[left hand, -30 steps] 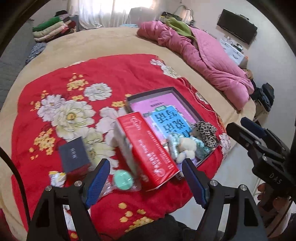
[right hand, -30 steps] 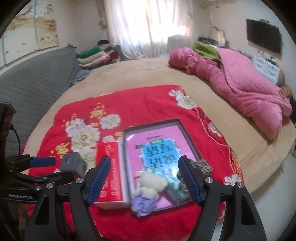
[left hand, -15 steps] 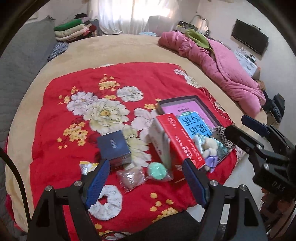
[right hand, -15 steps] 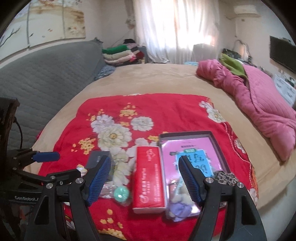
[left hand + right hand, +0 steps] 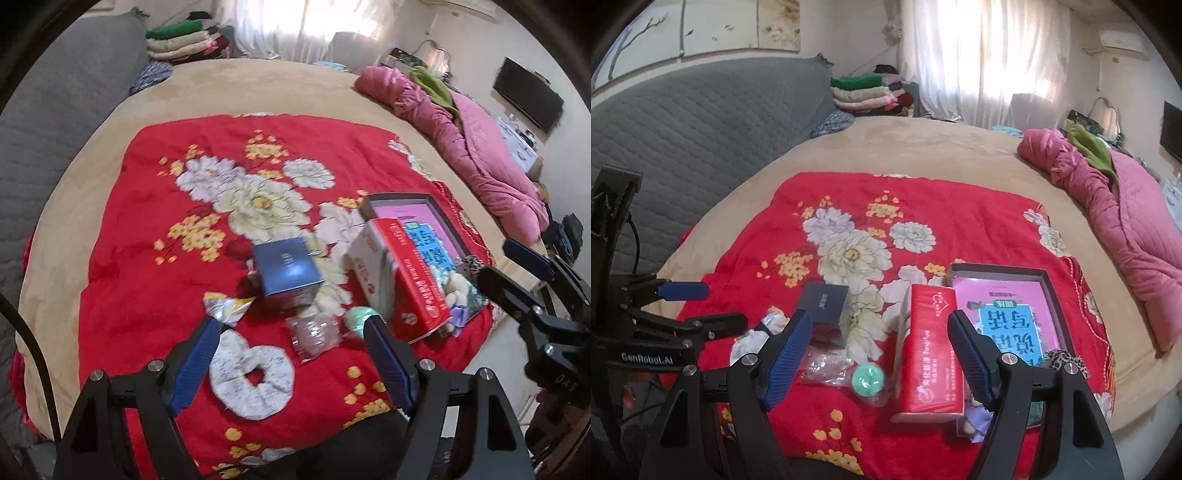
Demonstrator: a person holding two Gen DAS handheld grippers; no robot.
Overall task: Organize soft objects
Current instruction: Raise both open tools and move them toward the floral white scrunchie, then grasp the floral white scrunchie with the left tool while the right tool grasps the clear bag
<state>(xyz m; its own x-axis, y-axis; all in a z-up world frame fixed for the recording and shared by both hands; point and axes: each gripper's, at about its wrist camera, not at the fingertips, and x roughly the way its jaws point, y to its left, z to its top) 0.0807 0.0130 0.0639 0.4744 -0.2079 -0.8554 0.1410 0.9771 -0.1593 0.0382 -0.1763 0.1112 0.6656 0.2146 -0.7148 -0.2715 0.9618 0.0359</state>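
On a red flowered blanket (image 5: 155,206) lie a white scrunchie (image 5: 253,376), a clear bag (image 5: 314,332) with something pink, a mint green ball (image 5: 868,380), a crumpled wrapper (image 5: 227,306), a dark blue box (image 5: 288,271) and a red tissue pack (image 5: 931,350). A shallow dark tray (image 5: 1052,291) holds a pink booklet, a leopard scrunchie (image 5: 1065,360) and small plush pieces (image 5: 456,288). My left gripper (image 5: 291,365) hovers open above the white scrunchie. My right gripper (image 5: 879,354) hovers open above the ball and tissue pack, holding nothing.
The blanket lies on a tan round bed (image 5: 923,147). A pink quilt (image 5: 1126,221) with a green cloth is heaped at the right. Folded clothes (image 5: 864,92) are stacked at the back beside a grey padded headboard (image 5: 701,122). The bed's near edge drops to the floor.
Both views have slid left across the blanket: the tray moved toward the right edge, and the white scrunchie, wrapper and blue box came into view. Both grippers stayed open.
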